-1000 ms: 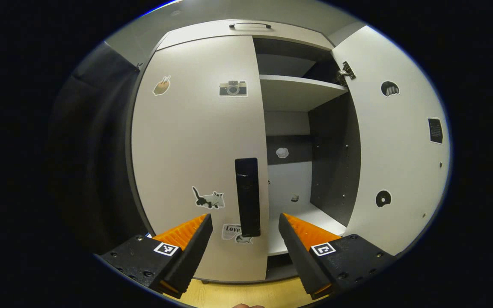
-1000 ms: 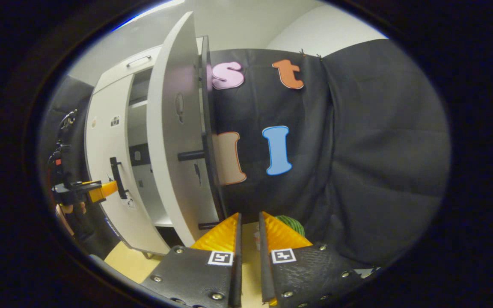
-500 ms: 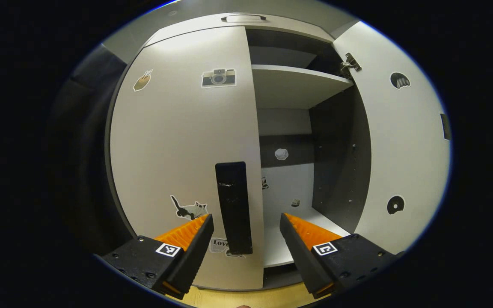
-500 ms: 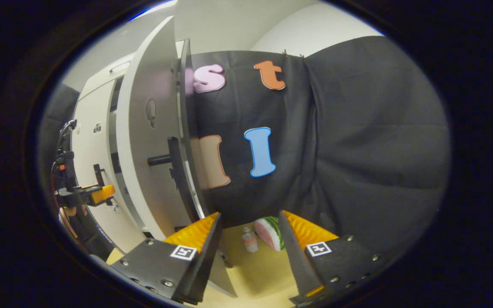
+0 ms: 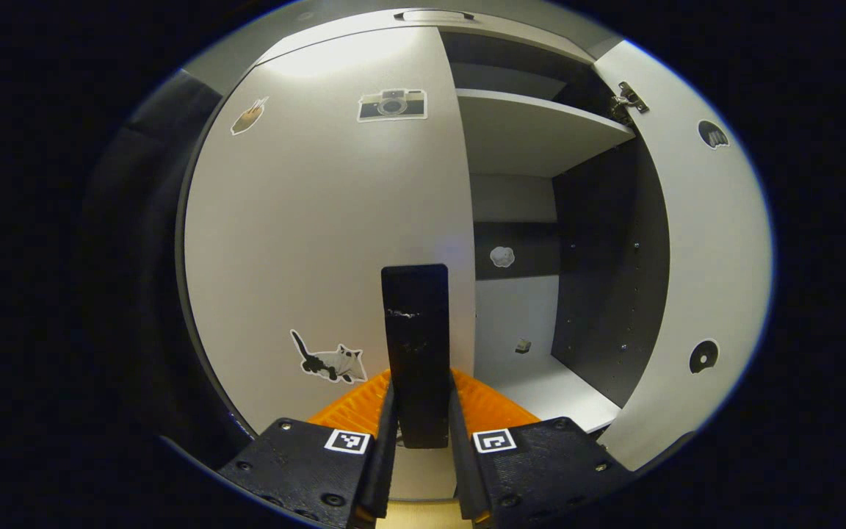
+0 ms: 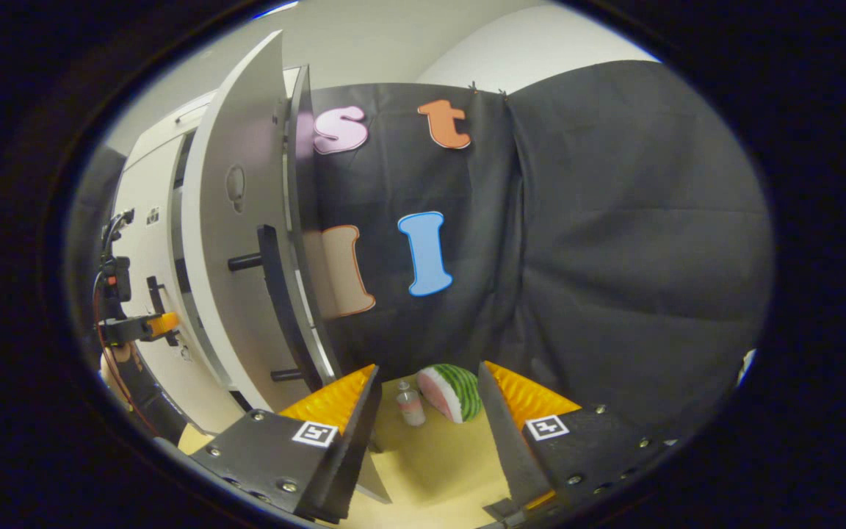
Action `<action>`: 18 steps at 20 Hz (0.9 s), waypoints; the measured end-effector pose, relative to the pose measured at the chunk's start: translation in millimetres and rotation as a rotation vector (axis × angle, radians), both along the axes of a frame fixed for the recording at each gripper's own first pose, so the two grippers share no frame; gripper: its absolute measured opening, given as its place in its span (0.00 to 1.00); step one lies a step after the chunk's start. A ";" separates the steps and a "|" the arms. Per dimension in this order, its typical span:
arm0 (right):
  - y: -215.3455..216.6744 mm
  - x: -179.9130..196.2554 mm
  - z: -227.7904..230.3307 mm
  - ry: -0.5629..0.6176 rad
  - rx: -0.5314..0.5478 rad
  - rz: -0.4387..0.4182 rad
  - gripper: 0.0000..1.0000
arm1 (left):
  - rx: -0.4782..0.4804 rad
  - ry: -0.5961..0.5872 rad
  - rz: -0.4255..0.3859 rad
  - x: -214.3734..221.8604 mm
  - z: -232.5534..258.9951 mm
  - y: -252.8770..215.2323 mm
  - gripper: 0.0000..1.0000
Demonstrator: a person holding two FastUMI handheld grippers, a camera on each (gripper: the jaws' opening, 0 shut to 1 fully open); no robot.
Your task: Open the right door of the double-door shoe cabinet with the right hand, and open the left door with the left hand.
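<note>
The left gripper had its fingers clamped on the left door's upright handle; the right gripper's stood apart, holding nothing.

Left hand-held gripper clamped; right hand-held gripper spread apart.

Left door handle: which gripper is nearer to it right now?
Left. The left gripper has its jaws closed on the left door handle; the right gripper is open, by the right door.
</note>
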State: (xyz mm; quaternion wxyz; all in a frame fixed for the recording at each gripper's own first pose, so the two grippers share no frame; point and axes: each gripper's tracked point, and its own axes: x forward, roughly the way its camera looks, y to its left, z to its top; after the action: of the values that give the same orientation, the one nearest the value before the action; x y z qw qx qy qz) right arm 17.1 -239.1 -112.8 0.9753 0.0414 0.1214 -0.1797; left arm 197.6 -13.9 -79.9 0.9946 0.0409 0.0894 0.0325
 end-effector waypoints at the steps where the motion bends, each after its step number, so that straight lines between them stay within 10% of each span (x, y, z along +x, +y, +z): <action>1: -0.7 -2.6 -0.2 0.002 -0.005 -0.002 0.81 | -0.007 -0.001 -0.001 -0.1 0.0 -0.2 0.38; 18: 16.5 -35.4 -1.3 0.018 0.033 0.011 0.70 | -0.032 0.007 -0.056 -10.4 -0.6 3.6 0.23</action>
State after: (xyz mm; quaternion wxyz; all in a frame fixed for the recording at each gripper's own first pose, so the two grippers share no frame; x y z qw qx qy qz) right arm -18.3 -222.7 -114.1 0.9744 0.0552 0.1331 -0.1727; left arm 187.2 -10.4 -80.5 0.9954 0.0277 0.0920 0.0030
